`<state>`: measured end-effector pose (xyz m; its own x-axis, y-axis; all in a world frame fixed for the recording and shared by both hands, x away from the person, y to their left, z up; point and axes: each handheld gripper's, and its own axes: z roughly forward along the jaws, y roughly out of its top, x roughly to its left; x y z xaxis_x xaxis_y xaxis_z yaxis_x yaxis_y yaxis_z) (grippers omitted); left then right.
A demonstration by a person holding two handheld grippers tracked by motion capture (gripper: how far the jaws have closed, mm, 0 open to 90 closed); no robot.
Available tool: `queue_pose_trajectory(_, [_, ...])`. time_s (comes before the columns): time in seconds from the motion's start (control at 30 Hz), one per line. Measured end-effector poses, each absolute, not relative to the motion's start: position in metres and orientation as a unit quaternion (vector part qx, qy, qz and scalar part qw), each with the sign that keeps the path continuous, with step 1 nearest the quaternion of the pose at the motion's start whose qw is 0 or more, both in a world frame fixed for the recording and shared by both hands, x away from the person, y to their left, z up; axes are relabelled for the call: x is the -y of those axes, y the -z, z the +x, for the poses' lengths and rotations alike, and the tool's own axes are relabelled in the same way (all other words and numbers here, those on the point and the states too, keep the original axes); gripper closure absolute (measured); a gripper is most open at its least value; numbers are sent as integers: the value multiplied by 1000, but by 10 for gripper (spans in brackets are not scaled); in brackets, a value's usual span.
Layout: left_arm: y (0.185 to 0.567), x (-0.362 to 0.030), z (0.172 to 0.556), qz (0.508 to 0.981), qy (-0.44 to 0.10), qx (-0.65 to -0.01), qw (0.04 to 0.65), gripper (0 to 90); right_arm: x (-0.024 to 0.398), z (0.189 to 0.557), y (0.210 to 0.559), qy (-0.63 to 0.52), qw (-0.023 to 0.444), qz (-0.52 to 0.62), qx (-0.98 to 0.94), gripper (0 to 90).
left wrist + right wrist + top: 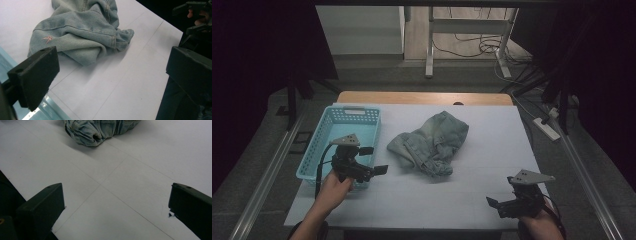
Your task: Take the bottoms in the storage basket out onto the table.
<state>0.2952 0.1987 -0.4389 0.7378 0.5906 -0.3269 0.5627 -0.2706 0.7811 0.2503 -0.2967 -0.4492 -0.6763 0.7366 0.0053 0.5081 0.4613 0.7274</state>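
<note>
In the high view a crumpled pair of pale denim jeans [430, 143] lies in a heap near the middle of the white table [472, 195]. A light blue basket [343, 131] sits just to the left of it on the same surface, apart from the cloth. The left gripper [373, 161] is held over the basket's near right corner, its jaws spread and pointing toward the jeans with nothing between them. The right gripper [495, 206] is low at the table's near right edge, well apart from the jeans, jaws also parted and empty. Both forearms are cut off by the bottom of the picture, and the room beyond the table is too dark to make out much besides a white frame and some cables on the floor.

In the left gripper view the two black jaws stand wide at either side, holding nothing. The jeans [82, 32] fill the upper middle, folded over on themselves so that legs and waistband cannot be told apart; a small pale stitched mark shows on one fold, and the top of the heap is cut off. A strip of the basket [7, 65] shows at the left edge. The right gripper [197, 15] is at the top right, dim and partly cropped.

In the right gripper view the jaws are again far apart over the bare table [120, 202], gripping nothing. One bunched end of the jeans [97, 131] shows at the top edge.
</note>
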Motion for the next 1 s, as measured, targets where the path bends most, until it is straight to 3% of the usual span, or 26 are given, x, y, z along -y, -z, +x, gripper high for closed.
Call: queue_pose_trajectory(1.0, [449, -225, 267, 781, -21, -393, 484, 0, 296, 250, 449, -360, 157, 369, -843, 8])
